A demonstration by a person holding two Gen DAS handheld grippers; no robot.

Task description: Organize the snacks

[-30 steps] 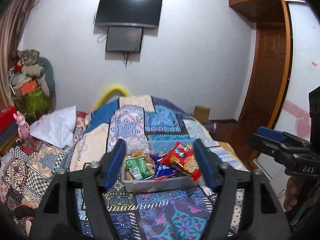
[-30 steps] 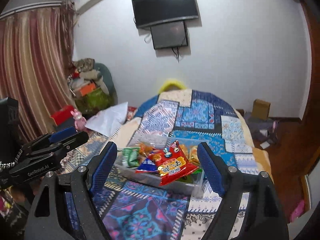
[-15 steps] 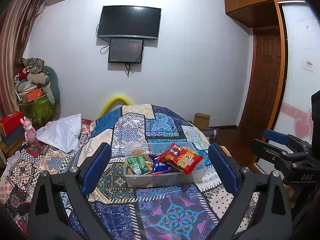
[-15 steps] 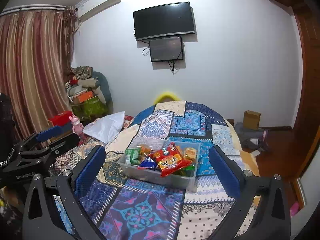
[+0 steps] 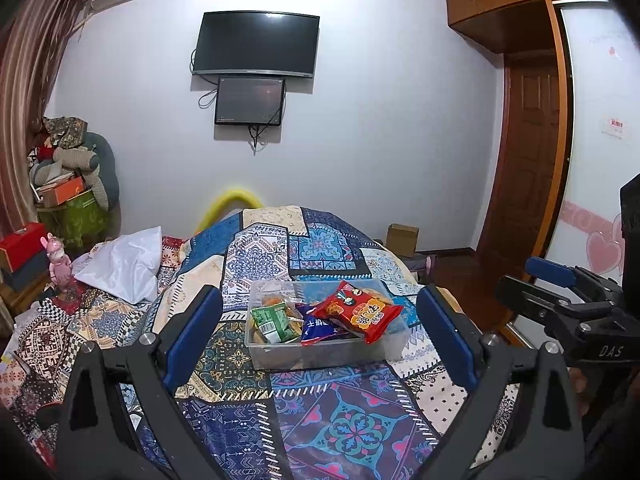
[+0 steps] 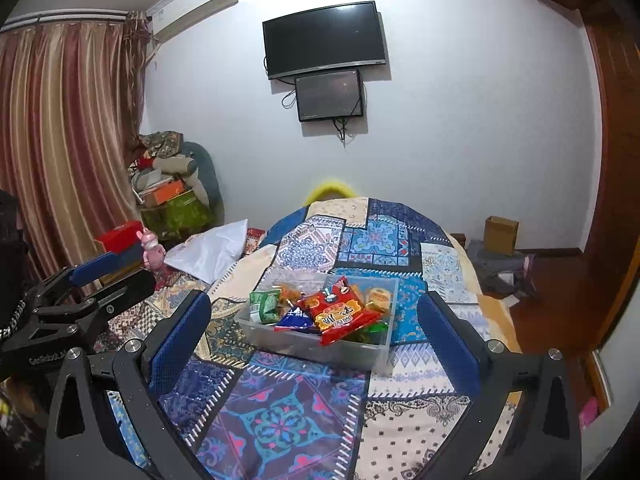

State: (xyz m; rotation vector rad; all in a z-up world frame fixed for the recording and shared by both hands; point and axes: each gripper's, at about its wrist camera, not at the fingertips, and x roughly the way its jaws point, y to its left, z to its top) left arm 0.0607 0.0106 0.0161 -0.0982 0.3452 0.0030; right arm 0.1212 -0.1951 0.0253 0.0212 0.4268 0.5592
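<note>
A clear plastic bin (image 5: pixel 320 354) (image 6: pixel 372 350) full of snack packs stands on the patterned bedspread. A red pack (image 5: pixel 358 312) (image 6: pixel 338 314) lies on top, with a blue pack (image 5: pixel 316 326) (image 6: pixel 295 316) and a green pack (image 5: pixel 272 320) (image 6: pixel 264 304) beside it. My left gripper (image 5: pixel 320 336) is open and empty, held back from the bin. My right gripper (image 6: pixel 316 332) is open and empty, also held back from it. Each gripper shows at the edge of the other's view, the right one (image 5: pixel 560 300) and the left one (image 6: pixel 80 292).
The quilted bed (image 5: pixel 340 420) fills the foreground. A white pillow (image 5: pixel 124 264) and a pink toy (image 5: pixel 58 264) lie at the left. Piled boxes (image 5: pixel 68 196) stand by the curtain. A cardboard box (image 5: pixel 402 238) sits on the floor by the wooden door (image 5: pixel 524 168).
Both grippers have opened wide and pulled back and up from the bin, which now looks smaller and farther. The snack packs have not moved.
</note>
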